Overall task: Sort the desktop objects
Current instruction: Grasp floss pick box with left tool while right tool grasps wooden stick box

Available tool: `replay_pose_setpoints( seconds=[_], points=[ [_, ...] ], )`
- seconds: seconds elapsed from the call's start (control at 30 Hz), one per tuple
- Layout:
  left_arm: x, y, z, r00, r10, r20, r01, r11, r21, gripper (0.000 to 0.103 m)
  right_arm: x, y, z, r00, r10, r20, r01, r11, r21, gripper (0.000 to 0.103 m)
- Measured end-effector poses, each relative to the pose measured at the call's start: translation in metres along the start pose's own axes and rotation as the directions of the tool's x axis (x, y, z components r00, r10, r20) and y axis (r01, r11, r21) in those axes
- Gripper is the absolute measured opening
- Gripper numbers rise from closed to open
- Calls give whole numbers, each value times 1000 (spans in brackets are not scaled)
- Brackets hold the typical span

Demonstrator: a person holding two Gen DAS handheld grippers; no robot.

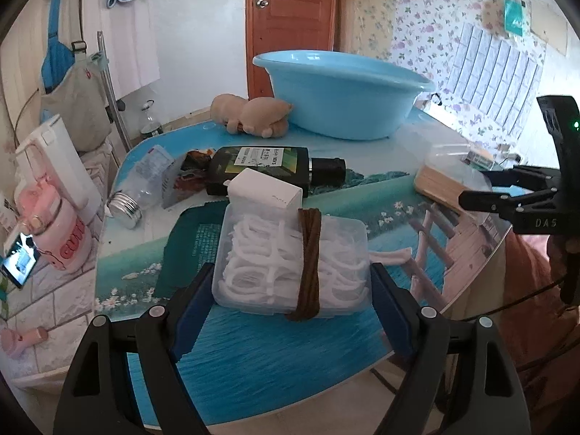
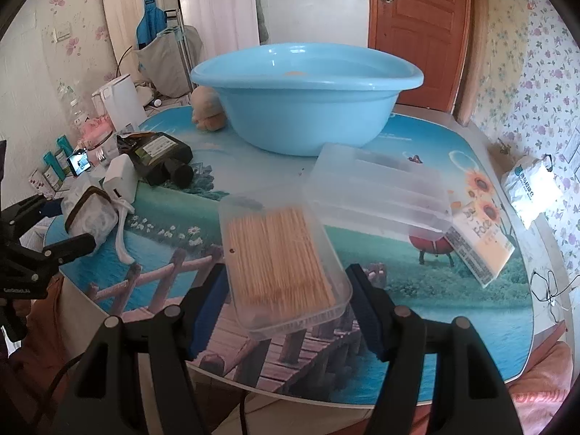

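A clear box of white floss picks (image 1: pixel 268 264), wrapped by a brown hair band (image 1: pixel 310 264), sits between the blue pads of my left gripper (image 1: pixel 290 290), which is shut on its sides. My right gripper (image 2: pixel 286 290) is shut on a clear box of toothpicks (image 2: pixel 279 253), whose lid (image 2: pixel 377 188) hangs open behind it. The right wrist view shows the left gripper (image 2: pixel 61 217) at the left edge with the floss box (image 2: pixel 90 217). At the right of the left wrist view are the right gripper (image 1: pixel 485 188) and the toothpick box (image 1: pixel 442 185).
A light blue basin (image 2: pixel 304 108) stands at the back of the printed table (image 2: pixel 398 290), a plush toy (image 1: pixel 253 112) beside it. A dark bottle (image 1: pixel 261 170), a white charger (image 1: pixel 264 192) and a clear bottle (image 1: pixel 145 188) lie left. A sunflower box (image 2: pixel 482 239) lies right.
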State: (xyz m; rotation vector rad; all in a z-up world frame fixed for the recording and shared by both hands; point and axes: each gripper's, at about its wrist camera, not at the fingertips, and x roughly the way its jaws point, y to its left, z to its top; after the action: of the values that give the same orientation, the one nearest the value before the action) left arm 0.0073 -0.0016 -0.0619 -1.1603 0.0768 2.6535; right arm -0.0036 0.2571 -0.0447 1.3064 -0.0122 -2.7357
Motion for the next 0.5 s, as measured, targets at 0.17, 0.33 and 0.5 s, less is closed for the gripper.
replay_pose_setpoints(
  seconds=[0.17,0.33,0.5],
  points=[
    [5,0,1,1000,-12,4,12,1000,14,82,5,4,3,1000,-2,-5,2,1000,-10,66],
    [11,1,3,1000,-31,7,31,999,13,88,14,8,6,1000,-10,-27,10,1000,-13,66],
    [18,1,5,999,-34,10,34,999,27,90,23,16,9,999,-24,-41,23,999,-39,66]
  ],
)
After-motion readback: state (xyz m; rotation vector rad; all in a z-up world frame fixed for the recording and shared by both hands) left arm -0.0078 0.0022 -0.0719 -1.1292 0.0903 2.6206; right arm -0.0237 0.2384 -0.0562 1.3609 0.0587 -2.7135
